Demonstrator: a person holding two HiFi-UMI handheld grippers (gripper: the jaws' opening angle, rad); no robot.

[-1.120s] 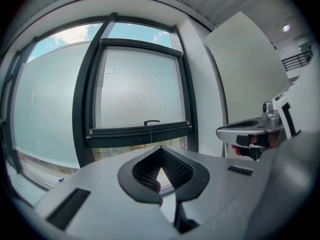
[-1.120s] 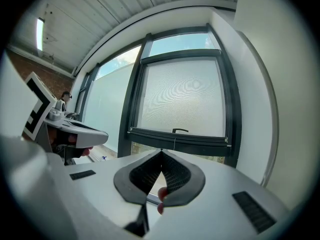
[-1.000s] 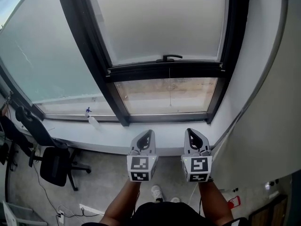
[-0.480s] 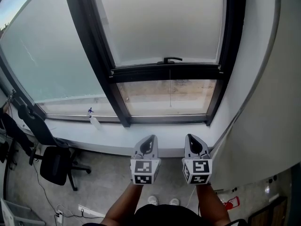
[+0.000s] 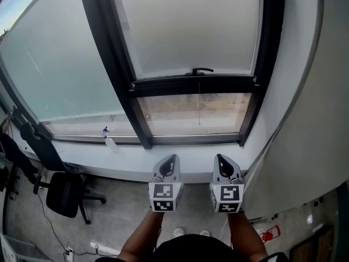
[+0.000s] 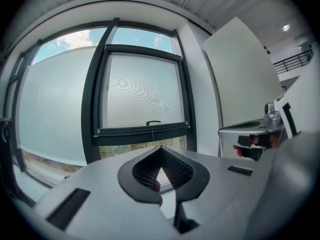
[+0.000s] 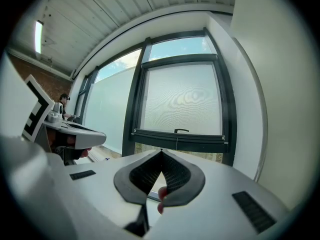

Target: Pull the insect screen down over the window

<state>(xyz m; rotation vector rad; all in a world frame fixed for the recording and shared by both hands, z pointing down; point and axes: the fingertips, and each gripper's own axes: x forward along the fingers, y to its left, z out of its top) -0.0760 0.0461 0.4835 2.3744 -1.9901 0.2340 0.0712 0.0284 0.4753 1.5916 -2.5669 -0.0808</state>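
The left gripper (image 5: 170, 160) and the right gripper (image 5: 223, 158) were held side by side, level, before the window and well apart from it. The jaws of each were seen pressed together, with nothing pinched between them. The insect screen (image 5: 188, 29) was found covering most of the right-hand pane, its bottom bar (image 5: 193, 84) and handle (image 5: 199, 70) set above the sill (image 5: 125, 160), with a strip of bare glass (image 5: 193, 112) exposed beneath

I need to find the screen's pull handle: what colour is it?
Black. The handle sits on the black bottom bar; the head view shows it best.
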